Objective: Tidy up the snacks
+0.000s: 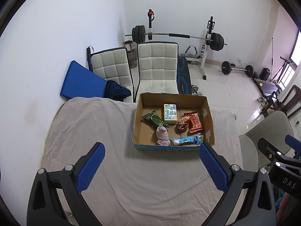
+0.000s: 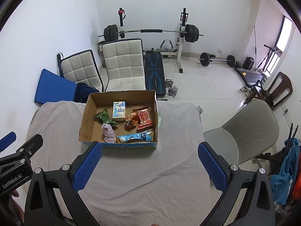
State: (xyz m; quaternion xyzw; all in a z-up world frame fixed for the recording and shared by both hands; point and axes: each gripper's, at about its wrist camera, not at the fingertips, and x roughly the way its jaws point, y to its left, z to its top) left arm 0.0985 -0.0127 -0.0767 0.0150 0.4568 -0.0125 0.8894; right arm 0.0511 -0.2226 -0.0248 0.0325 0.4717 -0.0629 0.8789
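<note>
Left gripper [image 1: 151, 151]: jaws wide apart, nothing between, hovering over the cloth at 6 o'clock of the box; right pad tip level with the box's near right corner.
Right gripper [image 2: 149, 150]: jaws wide apart, empty, also at 6 o'clock of the box; left pad tip just beside the box's near wall.
Cardboard box [image 1: 208, 119]: open top, on the grey cloth [image 1: 131, 179], toward 12 o'clock of the table.
Green packet [image 1: 154, 120]: inside box, 10 o'clock, tilted.
Yellow-blue carton [image 1: 170, 114]: inside box, 12 o'clock, lying flat.
Orange-red packets [image 1: 191, 122]: inside box, 2 o'clock, overlapping.
Pink bundle [image 1: 162, 135]: inside box, 7 o'clock, touching green packet's end.
Light blue packet [image 1: 188, 140]: inside box, 5 o'clock, along near wall.
White chairs [image 1: 158, 66]: beyond table, 12 o'clock.
Barbell rack [image 1: 178, 35]: against far wall.
Grey chair [image 2: 250, 128]: 3 o'clock of the table.
</note>
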